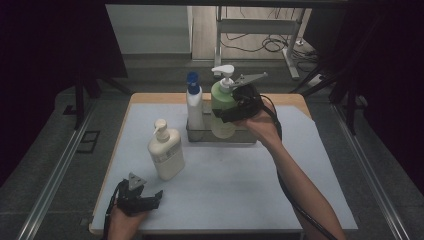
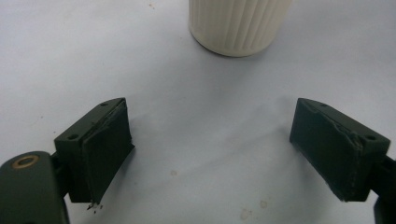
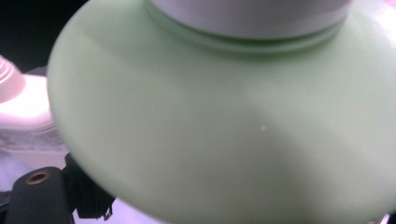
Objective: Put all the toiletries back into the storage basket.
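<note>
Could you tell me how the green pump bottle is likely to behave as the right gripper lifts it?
The green pump bottle looks smooth and rounded, so it may slip or twist between the right gripper's jaws. Its tall body with a white pump on top suggests it tips readily if set down crooked in the metal rack. It seems rigid plastic, probably not fragile.

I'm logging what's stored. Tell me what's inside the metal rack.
In the metal rack stand a white blue-capped bottle and a green pump bottle, clasped by the right gripper. The rack wall hides their bases.

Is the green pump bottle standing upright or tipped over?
Upright: the green pump bottle stands in the metal rack, pump head on top, right gripper around it.
</note>
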Tool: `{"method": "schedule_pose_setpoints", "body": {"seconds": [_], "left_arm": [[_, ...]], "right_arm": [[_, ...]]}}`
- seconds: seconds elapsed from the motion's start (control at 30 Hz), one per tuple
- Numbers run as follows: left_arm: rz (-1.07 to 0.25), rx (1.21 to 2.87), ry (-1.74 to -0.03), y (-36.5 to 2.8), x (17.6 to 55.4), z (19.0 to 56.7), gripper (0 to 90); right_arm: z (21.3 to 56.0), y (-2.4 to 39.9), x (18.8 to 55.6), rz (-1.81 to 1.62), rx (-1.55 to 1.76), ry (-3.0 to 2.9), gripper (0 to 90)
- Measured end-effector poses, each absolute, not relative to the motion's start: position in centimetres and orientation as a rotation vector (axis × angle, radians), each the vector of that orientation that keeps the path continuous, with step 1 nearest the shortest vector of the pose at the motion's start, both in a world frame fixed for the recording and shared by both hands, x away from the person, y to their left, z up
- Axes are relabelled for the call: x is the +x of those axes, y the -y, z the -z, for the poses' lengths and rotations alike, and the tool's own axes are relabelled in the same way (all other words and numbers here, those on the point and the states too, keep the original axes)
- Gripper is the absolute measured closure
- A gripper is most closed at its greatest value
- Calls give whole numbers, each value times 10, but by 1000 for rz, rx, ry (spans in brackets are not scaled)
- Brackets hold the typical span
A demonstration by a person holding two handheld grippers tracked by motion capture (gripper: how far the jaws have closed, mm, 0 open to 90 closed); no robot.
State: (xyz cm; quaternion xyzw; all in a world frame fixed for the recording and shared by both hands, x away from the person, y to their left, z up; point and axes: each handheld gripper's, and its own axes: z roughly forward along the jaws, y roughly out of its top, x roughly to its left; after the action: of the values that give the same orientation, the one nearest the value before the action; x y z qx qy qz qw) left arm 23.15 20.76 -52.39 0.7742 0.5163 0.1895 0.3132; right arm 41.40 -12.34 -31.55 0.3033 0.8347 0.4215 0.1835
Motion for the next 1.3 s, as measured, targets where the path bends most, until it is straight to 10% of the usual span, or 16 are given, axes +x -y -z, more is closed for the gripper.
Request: {"method": "schedule_pose_setpoints", "body": {"seconds": [1.3], "left_arm": [[-495, 2045, -1361, -208, 232, 524, 121]], "right_arm": [[366, 107, 475, -1105, 969, -2311, 122]]}}
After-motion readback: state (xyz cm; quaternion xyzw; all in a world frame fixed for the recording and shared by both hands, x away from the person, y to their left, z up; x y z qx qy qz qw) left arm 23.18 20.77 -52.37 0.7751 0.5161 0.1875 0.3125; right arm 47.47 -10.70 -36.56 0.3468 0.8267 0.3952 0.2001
